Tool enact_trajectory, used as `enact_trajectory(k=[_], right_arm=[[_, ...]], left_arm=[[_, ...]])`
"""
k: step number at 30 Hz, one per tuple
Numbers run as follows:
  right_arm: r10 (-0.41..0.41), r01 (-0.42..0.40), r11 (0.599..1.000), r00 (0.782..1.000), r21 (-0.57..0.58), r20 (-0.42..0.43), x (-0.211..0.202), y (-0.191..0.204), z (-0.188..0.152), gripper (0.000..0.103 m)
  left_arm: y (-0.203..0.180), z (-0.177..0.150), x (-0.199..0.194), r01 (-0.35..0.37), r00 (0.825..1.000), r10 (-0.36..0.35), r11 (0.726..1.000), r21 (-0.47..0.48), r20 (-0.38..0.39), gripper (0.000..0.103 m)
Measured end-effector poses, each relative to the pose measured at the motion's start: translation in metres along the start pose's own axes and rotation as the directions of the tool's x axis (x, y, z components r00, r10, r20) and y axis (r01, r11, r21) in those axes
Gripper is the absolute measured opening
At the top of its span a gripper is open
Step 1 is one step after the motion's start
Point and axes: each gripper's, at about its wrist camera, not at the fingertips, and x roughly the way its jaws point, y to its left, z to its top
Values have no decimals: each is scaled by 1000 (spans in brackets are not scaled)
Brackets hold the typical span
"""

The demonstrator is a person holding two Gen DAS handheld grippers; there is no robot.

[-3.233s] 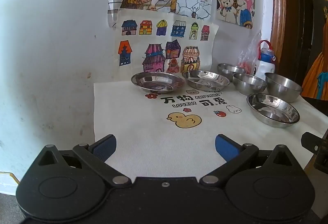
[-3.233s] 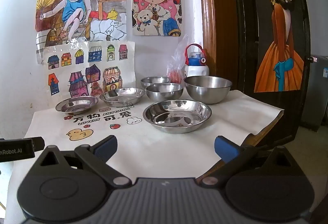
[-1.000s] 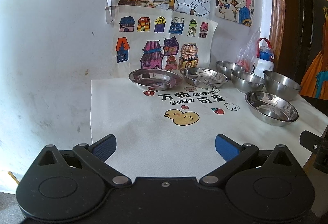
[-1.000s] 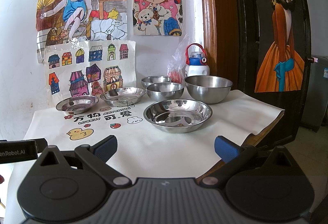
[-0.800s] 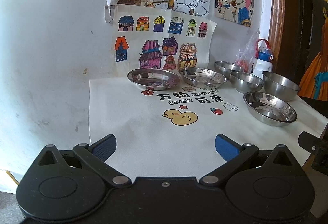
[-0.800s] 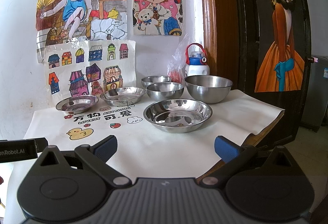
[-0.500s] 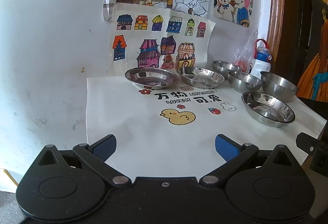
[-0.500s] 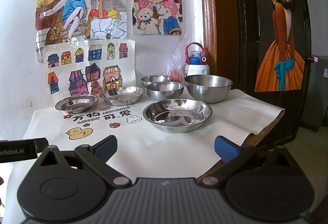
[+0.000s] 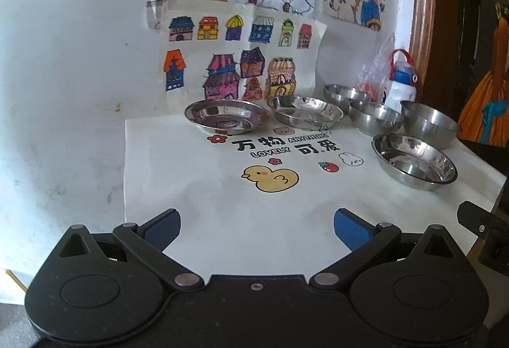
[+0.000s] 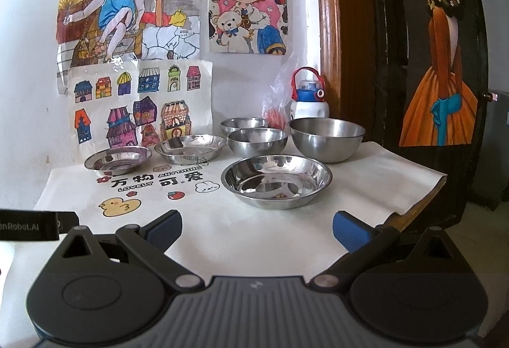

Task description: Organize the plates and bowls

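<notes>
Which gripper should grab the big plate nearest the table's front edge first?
Right, probably. The right gripper is open with the big plate almost straight ahead of its fingers. From the left gripper, also open, that plate sits far off to the side, across the cloth.

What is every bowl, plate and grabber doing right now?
Left gripper: open, holding nothing.
Right gripper: open, holding nothing.
Big plate: upright, empty, alone.
Two small plates: upright, empty, unstacked.
Three bowls: upright, unstacked.
Water bottle: standing, lid closed.
</notes>
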Motion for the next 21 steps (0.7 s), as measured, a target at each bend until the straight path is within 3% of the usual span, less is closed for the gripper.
enact_trajectory(k=[13,18,21], right_arm=[[74,-74,996,997,-43,5,32,-17,19,103],[101,-101,994,995,-45,-5,49,-28,32,103],[141,-141,989,990,-43,-15,60,-32,40,103]], left_arm=[[-11,40,50,108,990,-103,993,44,-101,102],[-7,65,78,183,976,-187,982,-46,-110,102],[-7,76,91,167,982,-169,985,-31,-88,102]])
